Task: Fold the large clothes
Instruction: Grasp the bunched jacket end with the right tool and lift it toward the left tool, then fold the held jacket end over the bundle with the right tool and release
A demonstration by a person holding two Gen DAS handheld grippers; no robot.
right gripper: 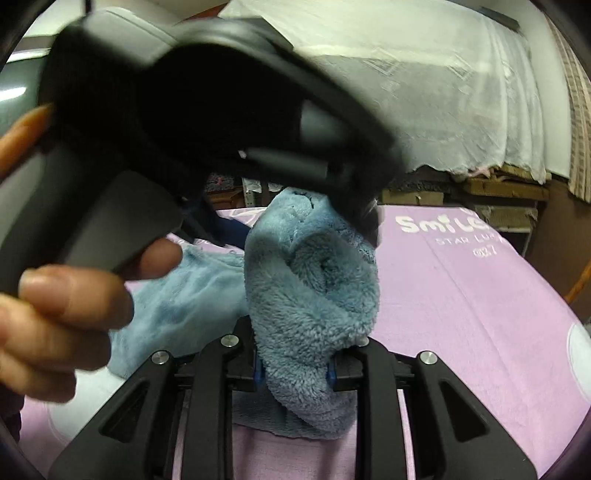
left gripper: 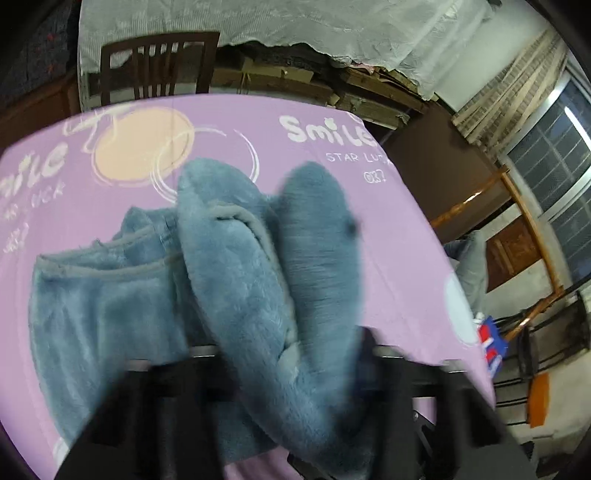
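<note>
A fluffy blue garment point(left gripper: 236, 266) lies bunched on the purple "Smile" bedsheet point(left gripper: 229, 125). In the left wrist view my left gripper point(left gripper: 284, 354) is blurred and shut on a thick fold of it, lifted off the sheet. In the right wrist view my right gripper point(right gripper: 295, 369) is shut on another thick fold of the blue garment point(right gripper: 314, 295). The left gripper's black body point(right gripper: 207, 110), held by a hand point(right gripper: 62, 310), fills the upper left just above and behind that fold.
A wooden chair point(left gripper: 159, 66) stands beyond the bed's far edge. A white cloth point(left gripper: 295, 22) covers stacked cardboard behind. The bed's right edge drops toward a wooden frame point(left gripper: 524, 206) and a window point(left gripper: 554, 155).
</note>
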